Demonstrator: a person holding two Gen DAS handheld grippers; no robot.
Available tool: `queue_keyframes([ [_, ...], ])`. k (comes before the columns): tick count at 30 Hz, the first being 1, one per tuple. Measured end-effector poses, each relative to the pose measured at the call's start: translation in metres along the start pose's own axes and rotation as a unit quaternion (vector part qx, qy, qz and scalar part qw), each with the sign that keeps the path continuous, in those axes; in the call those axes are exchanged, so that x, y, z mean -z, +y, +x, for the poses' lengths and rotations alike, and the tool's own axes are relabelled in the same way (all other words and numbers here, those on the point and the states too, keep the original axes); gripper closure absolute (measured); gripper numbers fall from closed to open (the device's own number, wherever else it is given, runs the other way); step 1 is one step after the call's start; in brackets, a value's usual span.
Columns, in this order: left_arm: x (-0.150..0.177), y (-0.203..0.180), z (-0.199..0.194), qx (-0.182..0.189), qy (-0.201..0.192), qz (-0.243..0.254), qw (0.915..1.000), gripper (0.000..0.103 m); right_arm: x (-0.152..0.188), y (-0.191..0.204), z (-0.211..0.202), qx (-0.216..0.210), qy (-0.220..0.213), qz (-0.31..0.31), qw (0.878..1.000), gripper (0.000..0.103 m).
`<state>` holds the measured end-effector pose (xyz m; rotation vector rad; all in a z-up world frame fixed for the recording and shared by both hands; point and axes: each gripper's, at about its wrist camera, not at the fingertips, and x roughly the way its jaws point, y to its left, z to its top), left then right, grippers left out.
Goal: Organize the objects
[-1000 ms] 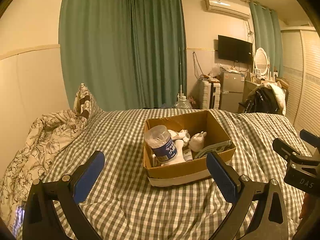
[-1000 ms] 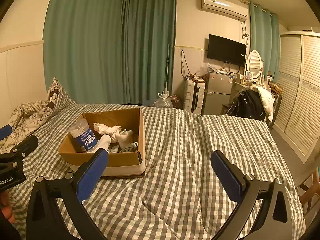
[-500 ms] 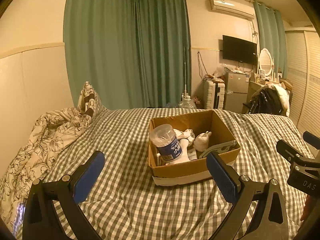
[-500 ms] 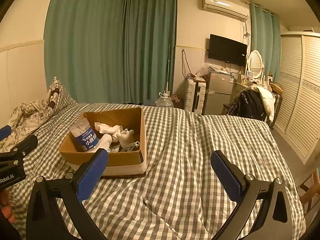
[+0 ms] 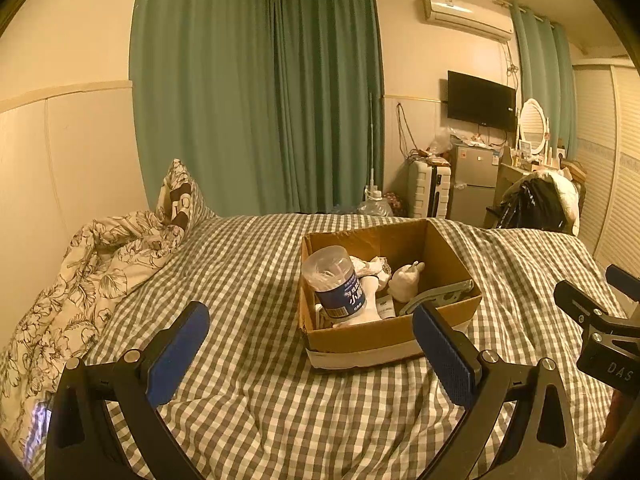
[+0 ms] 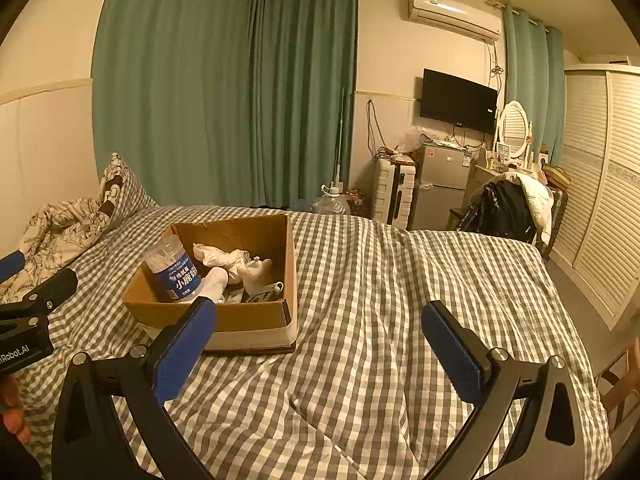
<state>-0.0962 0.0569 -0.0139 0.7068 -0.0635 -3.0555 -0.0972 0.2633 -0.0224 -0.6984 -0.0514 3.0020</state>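
A brown cardboard box [image 5: 396, 330] sits on the checked bed [image 5: 248, 264]. Inside it a clear tub with a blue label [image 5: 336, 282] leans, beside white crumpled cloths [image 5: 404, 278] and a grey tool [image 5: 436, 294]. My left gripper [image 5: 310, 350] is open and empty, just short of the box's near wall. In the right wrist view the box [image 6: 240, 316] with the tub [image 6: 176, 272] lies ahead to the left. My right gripper [image 6: 318, 344] is open and empty over the bedcover, to the right of the box.
A flowered quilt [image 5: 88, 272] and pillow [image 5: 180, 200] lie at the bed's left by the wall. Beyond the bed stand green curtains [image 5: 256, 96], a suitcase [image 6: 394, 192], a small fridge [image 6: 440, 184] and a chair with clothes [image 6: 508, 208]. Louvred wardrobe doors [image 6: 600, 184] stand right.
The left view has swung slightly left, so the box now sits a little further right in it. The right view has barely moved. Both grippers stay open and empty.
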Motion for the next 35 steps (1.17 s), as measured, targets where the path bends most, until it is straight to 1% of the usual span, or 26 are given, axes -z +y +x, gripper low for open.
queue_keyframes([
  [6,0.0011,0.0011,0.0019,0.0,0.003,-0.005,1.0,0.0,-0.0001,0.0005,-0.0003,-0.001,0.001,-0.001,1.0,0.0],
  [17,0.0022,-0.0007,0.0024,0.001,0.008,0.001,1.0,0.0,-0.0003,0.0002,0.001,-0.004,0.003,0.001,1.0,0.0],
  [22,0.0021,0.001,0.0013,-0.004,0.003,-0.001,1.0,0.0,0.0005,0.0003,0.0012,-0.006,0.003,-0.001,1.0,0.0],
  [26,0.0028,0.0017,0.0013,-0.018,-0.001,0.002,0.9998,0.0,0.0014,0.0005,0.0025,-0.005,0.007,-0.002,1.0,0.0],
  [30,0.004,0.0034,0.0028,-0.017,0.001,0.004,0.9998,0.0,0.003,0.0008,0.0046,-0.005,0.009,-0.003,1.0,0.0],
  [35,0.0058,0.0087,0.0048,-0.012,0.006,-0.004,0.9999,0.0,0.0033,0.0009,0.005,-0.005,0.009,-0.003,1.0,0.0],
])
